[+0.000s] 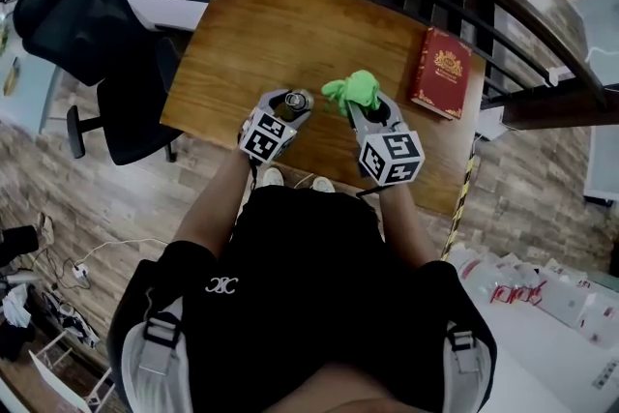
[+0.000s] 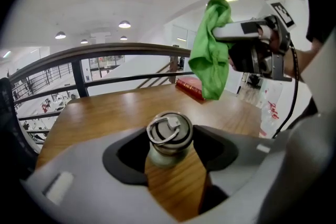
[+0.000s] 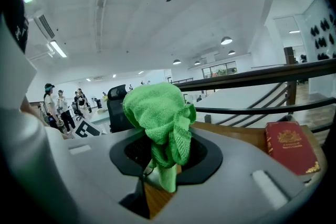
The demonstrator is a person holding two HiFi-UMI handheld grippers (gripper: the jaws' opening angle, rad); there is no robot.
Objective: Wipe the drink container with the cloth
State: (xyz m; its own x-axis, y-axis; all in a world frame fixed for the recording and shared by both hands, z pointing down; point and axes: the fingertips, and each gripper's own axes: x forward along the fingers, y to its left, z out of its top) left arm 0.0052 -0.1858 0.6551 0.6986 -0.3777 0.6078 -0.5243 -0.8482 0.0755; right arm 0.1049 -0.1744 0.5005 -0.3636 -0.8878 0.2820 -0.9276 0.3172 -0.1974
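Over the near edge of the desk (image 1: 261, 44), our left hand-held gripper (image 1: 290, 103) clamps the bottle (image 2: 169, 136) by its neck while the right hand-held gripper (image 3: 164, 157) pinches the green cloth (image 3: 160, 113) just beside it, so we judge that wiping comes next, pressing cloth onto bottle; the gold print on the red book (image 1: 441, 71) is unreadable.

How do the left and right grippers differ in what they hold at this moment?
The left gripper is closed on a metal bottle, rigid and upright; the right gripper is closed on a green cloth, soft and bunched. The bottle sits low over the wooden table, while the cloth hangs higher, clear of it. Both grippers are shut on their loads.
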